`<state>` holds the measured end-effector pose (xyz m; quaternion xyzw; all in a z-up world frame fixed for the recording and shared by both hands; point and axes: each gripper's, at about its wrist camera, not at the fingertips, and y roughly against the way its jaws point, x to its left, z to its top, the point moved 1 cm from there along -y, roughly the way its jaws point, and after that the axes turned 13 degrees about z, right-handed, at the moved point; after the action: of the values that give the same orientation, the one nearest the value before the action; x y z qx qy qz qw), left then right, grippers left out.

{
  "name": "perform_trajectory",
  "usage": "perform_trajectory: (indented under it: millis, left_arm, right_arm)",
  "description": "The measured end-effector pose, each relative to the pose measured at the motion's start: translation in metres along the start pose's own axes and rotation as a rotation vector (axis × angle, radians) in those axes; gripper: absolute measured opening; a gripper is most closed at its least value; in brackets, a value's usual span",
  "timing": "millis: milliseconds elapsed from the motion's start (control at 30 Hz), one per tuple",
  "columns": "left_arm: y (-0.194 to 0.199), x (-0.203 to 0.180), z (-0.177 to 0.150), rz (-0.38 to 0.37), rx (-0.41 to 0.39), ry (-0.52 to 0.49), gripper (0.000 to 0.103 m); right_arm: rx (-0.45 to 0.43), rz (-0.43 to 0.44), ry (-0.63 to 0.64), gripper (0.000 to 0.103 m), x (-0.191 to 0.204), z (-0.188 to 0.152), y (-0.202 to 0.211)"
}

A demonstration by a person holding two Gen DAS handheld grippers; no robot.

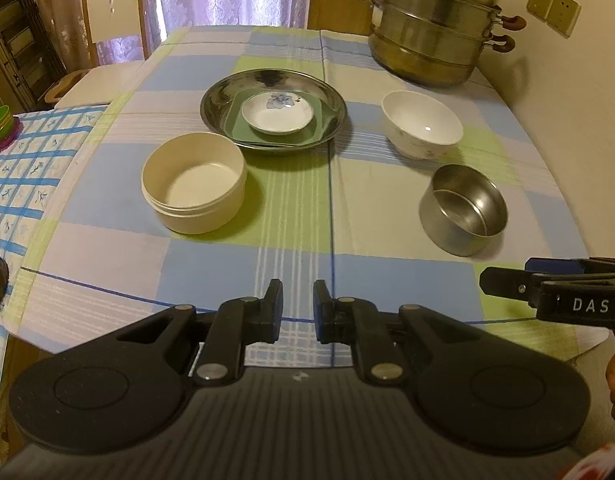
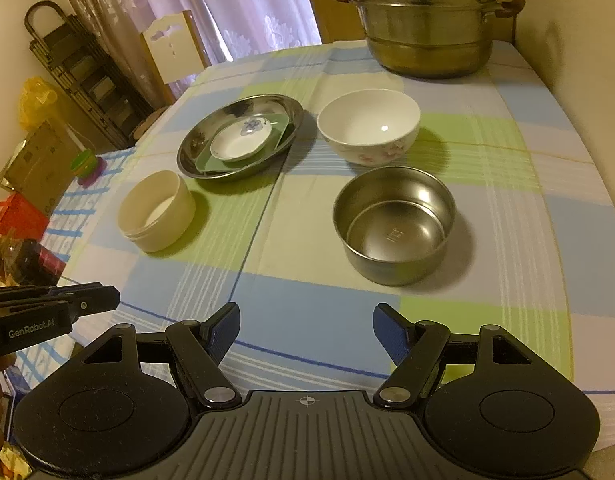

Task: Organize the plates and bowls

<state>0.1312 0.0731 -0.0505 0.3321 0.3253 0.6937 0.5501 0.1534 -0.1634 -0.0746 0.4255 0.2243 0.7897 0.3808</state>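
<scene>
Both grippers hover low over the near edge of the checked tablecloth (image 1: 211, 264), level and pointing toward the far end of the table, clear of every dish.

The left gripper (image 1: 298, 310) has its fingers drawn near each other with a narrow gap between them, and nothing sits in that gap. The right gripper (image 2: 306, 334) has its blue-padded fingers spread wide and is likewise empty.

Taking the steel plate (image 1: 215, 100) as the landmark: it lies in the middle of the table, carrying a green square dish (image 1: 237, 130) with a small white saucer (image 1: 277, 114) on top, a blue flower painted inside. Near and left of the steel plate stands a cream round container (image 1: 193, 182), just apart from its rim. To the right of the plate is a white bowl (image 2: 369, 126) with pink flowers on its side. Nearer than that bowl, right of the plate, sits a steel bowl (image 2: 393, 224), directly ahead of the right gripper. Beyond the plate, at the far right corner, stands a stacked steamer pot (image 1: 433, 28).
</scene>
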Motion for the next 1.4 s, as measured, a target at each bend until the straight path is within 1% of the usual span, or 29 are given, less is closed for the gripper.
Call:
perform_trajectory:
  millis: [567,733,933,1233,1333,1400]
  left_arm:
    - [-0.049,0.065,0.039,0.010,0.060,0.047,0.013]
    - [-0.064,0.087,0.050,0.009,0.058,0.058,0.013]
    - [-0.085,0.110,0.066,0.001,0.053,0.066,0.013]
    - [-0.116,0.129,0.084,-0.025,0.057,0.050,0.014]
    - [-0.126,0.133,0.088,-0.033,0.065,0.043,0.014]
    - [-0.132,0.135,0.089,-0.037,0.072,0.041,0.014]
  right_arm:
    - [0.045,-0.006,-0.009,0.073,0.032,0.037,-0.063]
    - [0.055,0.011,-0.019,0.073,0.040,0.050,-0.084]
    - [0.051,0.019,0.006,0.073,0.056,0.063,-0.110]
    - [0.033,0.072,0.023,0.073,0.075,0.078,-0.146]
    - [0.027,0.086,0.025,0.069,0.080,0.081,-0.158]
    - [0.025,0.101,0.023,0.064,0.083,0.083,-0.167]
